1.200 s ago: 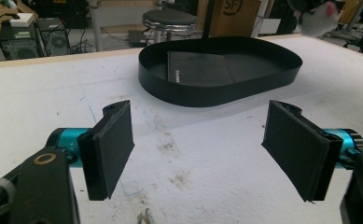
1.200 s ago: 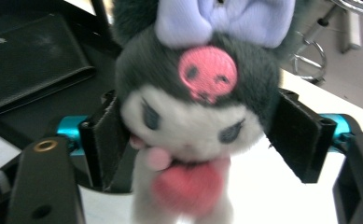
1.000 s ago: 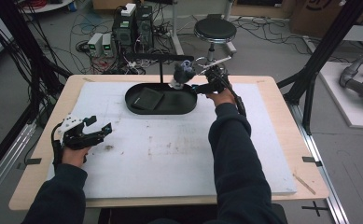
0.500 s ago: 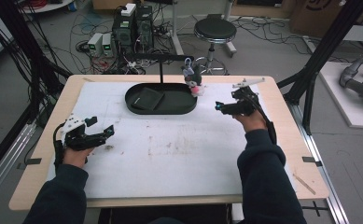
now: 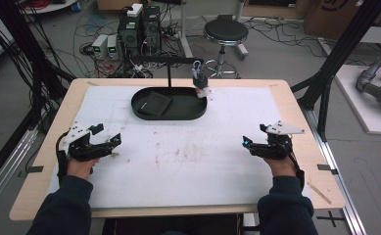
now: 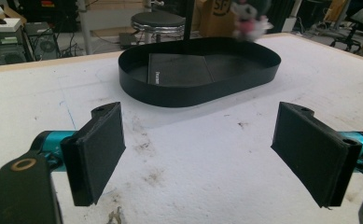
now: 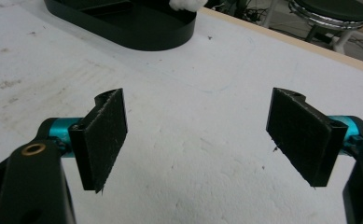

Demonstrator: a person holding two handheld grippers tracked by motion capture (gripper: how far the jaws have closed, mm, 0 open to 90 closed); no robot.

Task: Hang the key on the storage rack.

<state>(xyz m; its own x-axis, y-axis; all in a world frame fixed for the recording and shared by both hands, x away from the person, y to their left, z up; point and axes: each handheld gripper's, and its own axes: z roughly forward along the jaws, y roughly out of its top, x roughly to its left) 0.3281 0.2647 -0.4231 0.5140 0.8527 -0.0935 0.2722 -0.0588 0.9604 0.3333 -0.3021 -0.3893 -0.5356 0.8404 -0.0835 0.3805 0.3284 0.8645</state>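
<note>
White-covered table (image 5: 188,161), left claw (image 5: 113,143) wide open, empty, right claw (image 5: 247,144) wide open, empty

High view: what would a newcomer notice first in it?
The black oval tray at the far middle of the white table, with a small plush toy hanging from a black stand over its right end. Then the two grippers near the front corners, the left gripper and the right gripper, both open and holding nothing.
</note>
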